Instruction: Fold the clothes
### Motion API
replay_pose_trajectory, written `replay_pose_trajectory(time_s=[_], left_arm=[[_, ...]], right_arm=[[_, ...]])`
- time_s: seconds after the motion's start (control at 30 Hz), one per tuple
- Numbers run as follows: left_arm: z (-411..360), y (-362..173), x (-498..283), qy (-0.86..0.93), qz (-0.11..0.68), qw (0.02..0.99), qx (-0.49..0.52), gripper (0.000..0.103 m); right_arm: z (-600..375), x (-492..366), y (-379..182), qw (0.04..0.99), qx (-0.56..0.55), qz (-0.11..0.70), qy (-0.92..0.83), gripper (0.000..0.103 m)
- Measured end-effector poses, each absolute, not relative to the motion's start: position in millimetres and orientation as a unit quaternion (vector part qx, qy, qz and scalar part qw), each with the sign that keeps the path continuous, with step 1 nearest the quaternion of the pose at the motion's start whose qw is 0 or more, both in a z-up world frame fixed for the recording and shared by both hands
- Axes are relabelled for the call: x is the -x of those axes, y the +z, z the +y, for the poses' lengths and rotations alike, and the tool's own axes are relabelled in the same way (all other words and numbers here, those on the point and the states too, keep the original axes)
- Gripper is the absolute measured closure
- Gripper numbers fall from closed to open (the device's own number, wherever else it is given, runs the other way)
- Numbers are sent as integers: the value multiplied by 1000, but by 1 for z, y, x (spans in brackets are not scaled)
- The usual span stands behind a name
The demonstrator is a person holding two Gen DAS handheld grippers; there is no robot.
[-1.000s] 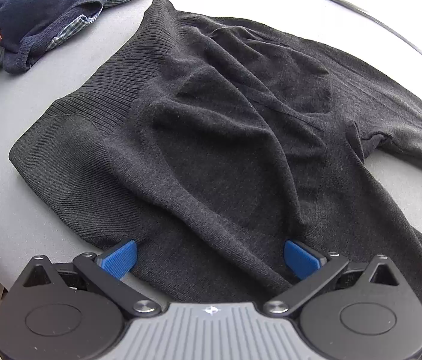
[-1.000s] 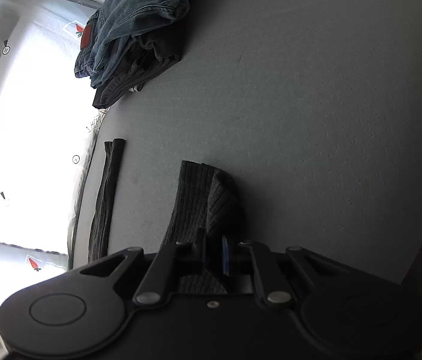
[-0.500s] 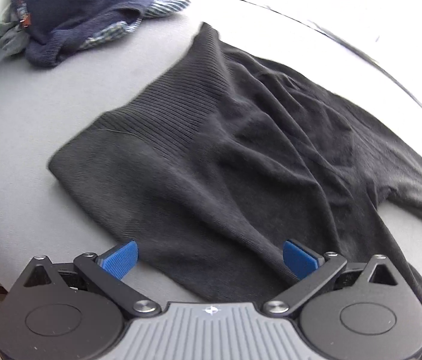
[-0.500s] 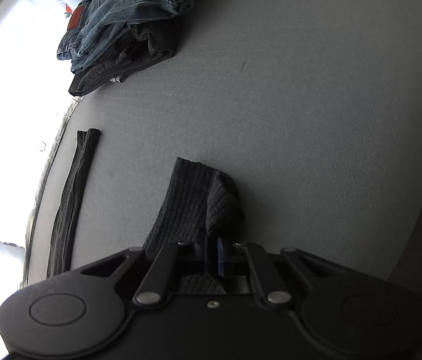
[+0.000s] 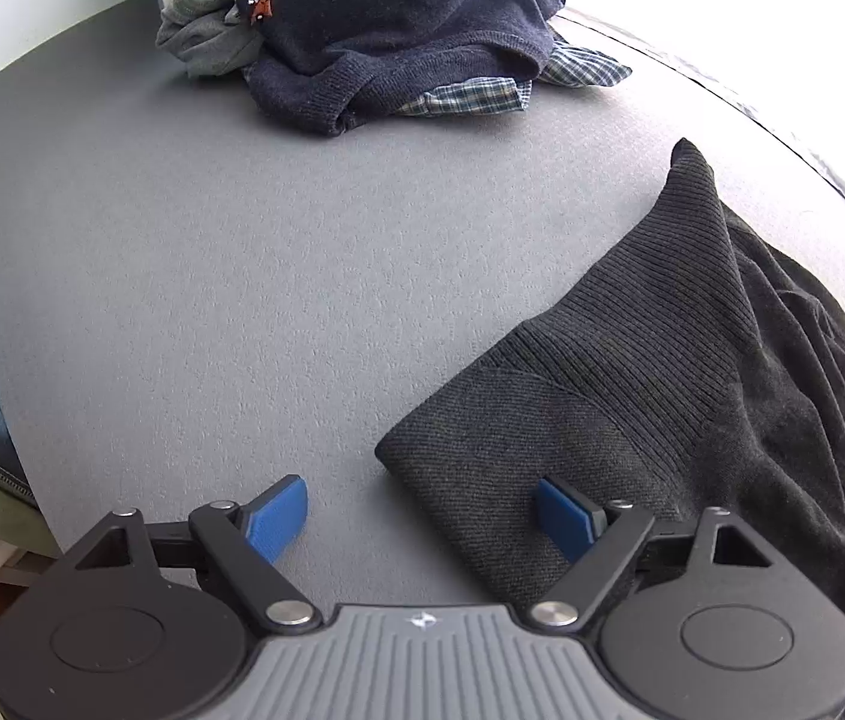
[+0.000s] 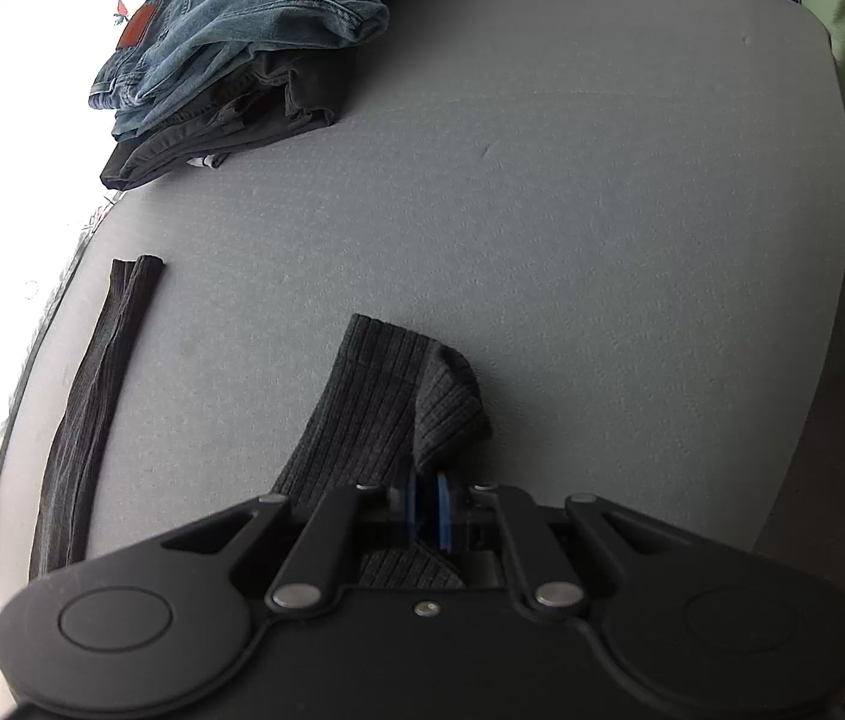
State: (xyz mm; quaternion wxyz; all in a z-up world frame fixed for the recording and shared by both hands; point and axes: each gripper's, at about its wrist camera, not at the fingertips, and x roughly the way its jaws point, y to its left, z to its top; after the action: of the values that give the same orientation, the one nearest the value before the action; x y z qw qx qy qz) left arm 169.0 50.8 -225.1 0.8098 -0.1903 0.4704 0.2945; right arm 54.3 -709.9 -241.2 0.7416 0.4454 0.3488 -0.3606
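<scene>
- Grey table (image 5: pixel 242 276): my dark sweater (image 5: pixel 692 372) lies on its right, piled clothes (image 5: pixel 374 30) far.
- My left gripper (image 5: pixel 422 510) is closing, sweater corner between its jaws, unpinched.
- My right gripper (image 6: pixel 430 507) pinches the sweater's ribbed cuff (image 6: pixel 398 396).

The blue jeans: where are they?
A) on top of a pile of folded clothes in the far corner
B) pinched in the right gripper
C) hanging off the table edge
A: the blue jeans lie on a stack of dark folded clothes at the table's far corner.
</scene>
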Motion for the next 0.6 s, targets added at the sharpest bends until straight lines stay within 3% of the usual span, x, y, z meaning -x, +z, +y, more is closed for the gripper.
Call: replay_pose_trajectory(time_s=[0.07,0.17,0.6], left_arm=[[48,-221,-171,298,455,817,192,58],[44,-213,-180,303,443,824,180,95],[45,-122,-206,292,329,869,225,98]], right_arm=[[-708,-53,-241,735,-457,335,-373,96],[-703,-56,-233,739,-475,300,-372,98],[-714,-91,-129,789,-528,132,-284,99]])
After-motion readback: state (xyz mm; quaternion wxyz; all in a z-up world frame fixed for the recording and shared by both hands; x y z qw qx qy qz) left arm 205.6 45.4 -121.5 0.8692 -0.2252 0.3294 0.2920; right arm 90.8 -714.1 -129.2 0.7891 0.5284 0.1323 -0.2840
